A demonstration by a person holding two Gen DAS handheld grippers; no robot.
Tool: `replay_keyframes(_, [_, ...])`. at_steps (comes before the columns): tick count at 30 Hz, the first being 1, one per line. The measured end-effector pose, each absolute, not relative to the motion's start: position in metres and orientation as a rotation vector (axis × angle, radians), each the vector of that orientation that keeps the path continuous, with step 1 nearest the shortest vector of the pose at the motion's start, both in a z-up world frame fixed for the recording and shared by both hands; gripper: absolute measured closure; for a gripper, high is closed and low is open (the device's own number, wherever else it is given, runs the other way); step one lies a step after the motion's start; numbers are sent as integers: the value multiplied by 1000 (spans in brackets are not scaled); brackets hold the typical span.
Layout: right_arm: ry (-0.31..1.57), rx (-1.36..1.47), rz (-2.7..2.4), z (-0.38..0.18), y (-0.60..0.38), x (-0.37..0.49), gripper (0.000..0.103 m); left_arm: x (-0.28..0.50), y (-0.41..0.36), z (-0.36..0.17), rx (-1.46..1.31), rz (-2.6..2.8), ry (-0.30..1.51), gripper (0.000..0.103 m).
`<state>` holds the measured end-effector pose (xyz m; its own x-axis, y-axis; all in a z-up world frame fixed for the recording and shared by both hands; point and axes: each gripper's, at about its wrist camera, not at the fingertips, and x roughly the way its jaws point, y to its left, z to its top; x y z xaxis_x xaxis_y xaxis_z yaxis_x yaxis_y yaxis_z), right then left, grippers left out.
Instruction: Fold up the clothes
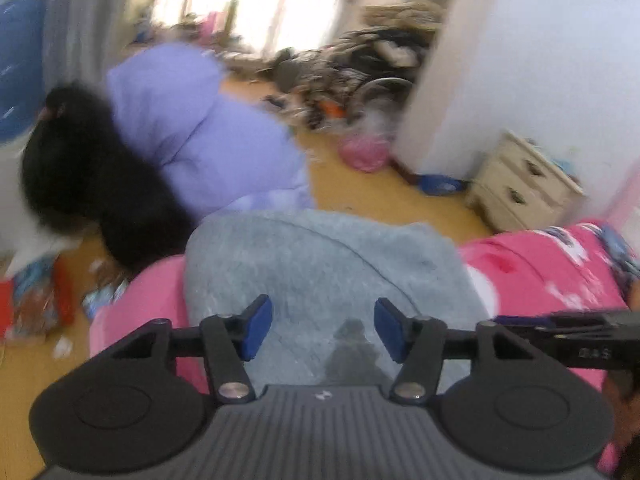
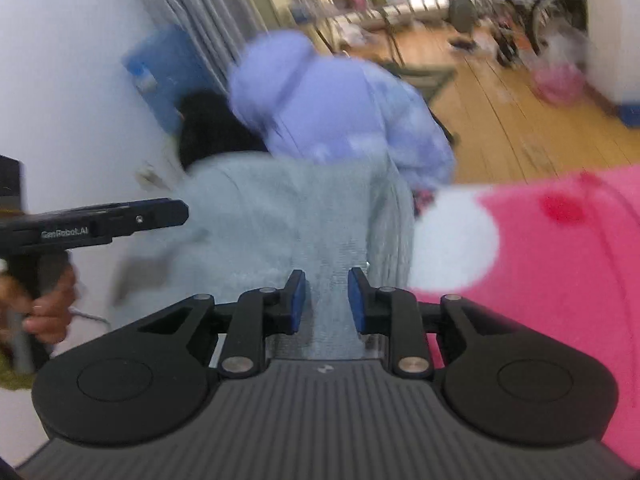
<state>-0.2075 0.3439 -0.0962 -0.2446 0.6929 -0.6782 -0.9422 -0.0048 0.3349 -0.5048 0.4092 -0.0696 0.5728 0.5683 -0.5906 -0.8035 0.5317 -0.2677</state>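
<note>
The grey knit [image 1: 320, 272] is lying on the pink cover [image 1: 552, 276], spread in front of both grippers, with a lilac coat [image 1: 200, 128] and a black garment [image 1: 88, 172] heaped beyond it. The left gripper [image 1: 323, 330] is hovering over the knit's near part with its jaws standing wide apart and nothing between them. The right gripper [image 2: 326, 300] is sitting low on the knit [image 2: 280, 216] with its jaws partly apart; cloth is showing in the gap, but whether it is pinched I cannot tell. The pictures do not settle how far the folding is along. Any fold here would go best with each gripper taking a single layer at an edge, both lifting together and keeping the cloth taut so no wrinkle gets trapped. In the right view the knit seems to be running lengthwise away from the grippers toward the coat; which end is the collar is too blurred to tell.
</note>
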Motion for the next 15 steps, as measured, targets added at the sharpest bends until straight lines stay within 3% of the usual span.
replay_keyframes(7, [838,-413,1654,-43,292,-225,80,-503,371,-67,-542,850,510,39])
replay_keyframes(13, [902,-518,1545,-92,294,-251,80,-481,342,-97,-494,906,606,40])
replay_keyframes(15, [907,-497,1531,-82,283,-255,79,-480,334,-90,-492,913,598,37])
